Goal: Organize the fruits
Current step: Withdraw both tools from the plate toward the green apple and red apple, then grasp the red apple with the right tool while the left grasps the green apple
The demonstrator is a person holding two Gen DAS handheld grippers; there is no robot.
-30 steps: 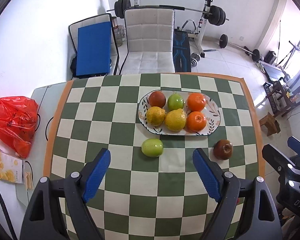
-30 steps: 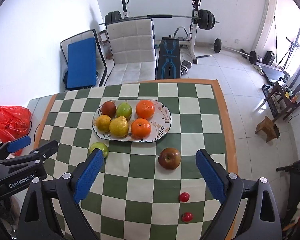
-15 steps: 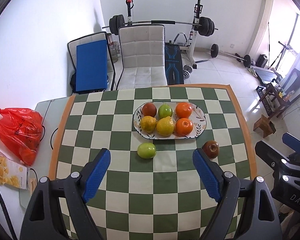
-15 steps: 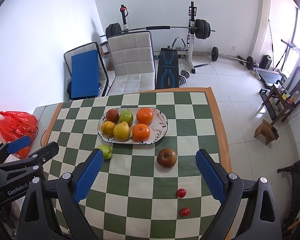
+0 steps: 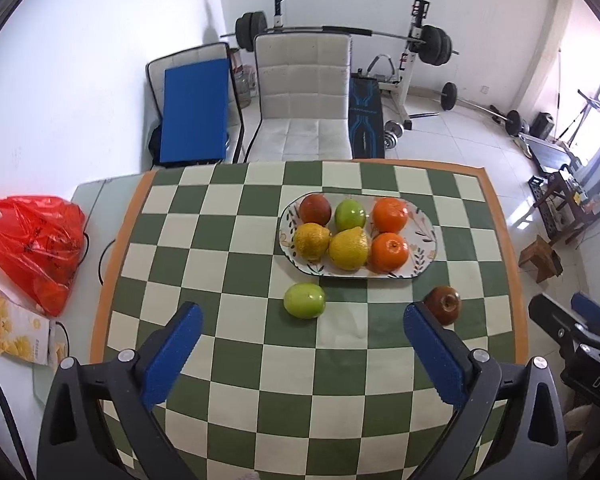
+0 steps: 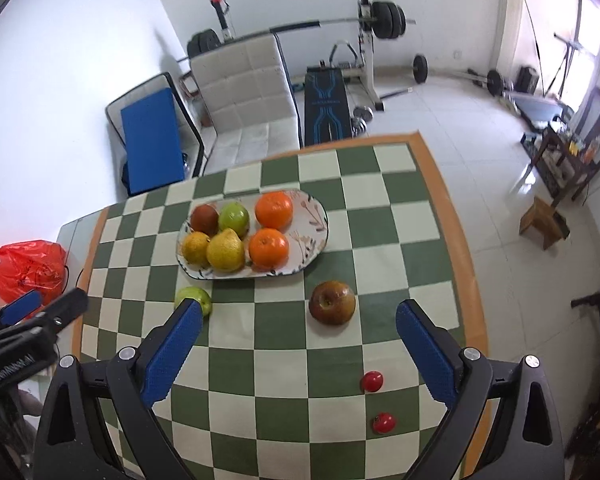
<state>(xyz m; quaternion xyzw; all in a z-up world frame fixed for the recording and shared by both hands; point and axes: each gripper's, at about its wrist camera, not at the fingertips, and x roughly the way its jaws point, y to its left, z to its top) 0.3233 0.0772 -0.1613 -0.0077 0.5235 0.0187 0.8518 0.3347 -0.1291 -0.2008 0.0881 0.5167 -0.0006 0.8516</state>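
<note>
While I hold both claws above the near part of the desk [image 5: 236,360], nothing is gripped. The left claw [image 5: 300,336] is spread wide and empty, and the right claw [image 6: 298,332] is also spread wide and empty.

Compared with half a second ago, the fruits look larger and closer in both views, so both claws have come nearer to the desk again. In the right wrist view the scene is now also rotated, and the plate [image 6: 316,236] sits more to the left and tilted. The fruits themselves did not move on the checkered cloth.

The oval plate [image 5: 424,248] stands on the far middle of the desk and carries six fruits: a dark red apple [image 5: 315,208], a green apple [image 5: 350,214] and an orange [image 5: 389,214] in the far row, then a lemon [image 5: 311,241], a yellow pear [image 5: 349,248] and a second orange [image 5: 389,252] in the near row.

Two fruits lie outside the plate, on its near side. The loose green apple [image 5: 304,300] is near the left end of the plate, between the fingers of the left claw in its view. The loose brown-red apple [image 6: 332,302] lies to the right, well apart from the green one. Two small red fruits [image 6: 372,381] lie at the near right of the desk.

A red plastic bag [image 5: 36,248] is left of the desk.
</note>
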